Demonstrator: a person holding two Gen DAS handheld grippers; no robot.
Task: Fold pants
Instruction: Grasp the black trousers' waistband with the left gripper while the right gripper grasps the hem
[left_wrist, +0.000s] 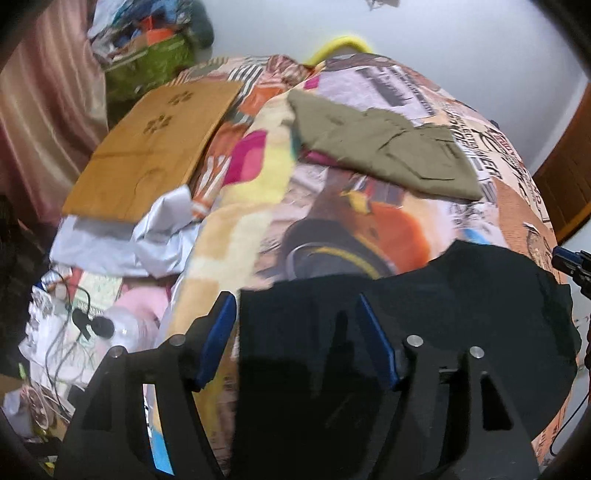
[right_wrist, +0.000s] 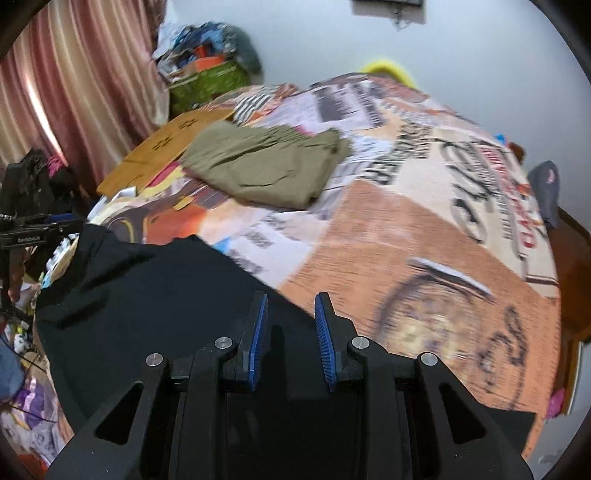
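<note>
A bed (right_wrist: 424, 229) under a printed cover carries everything. Black pants (right_wrist: 155, 295) lie spread at its near edge. Folded olive pants (right_wrist: 266, 166) lie beyond the black ones, toward the wall. A wooden board (left_wrist: 155, 147) lies left of the olive pants.

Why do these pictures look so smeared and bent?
Left wrist view: motion blur smears the olive pants and bedspread; the fisheye lens bows the bed. Right wrist view: blur streaks the bedspread print; the black pants show almost no detail under flat indoor light.
</note>
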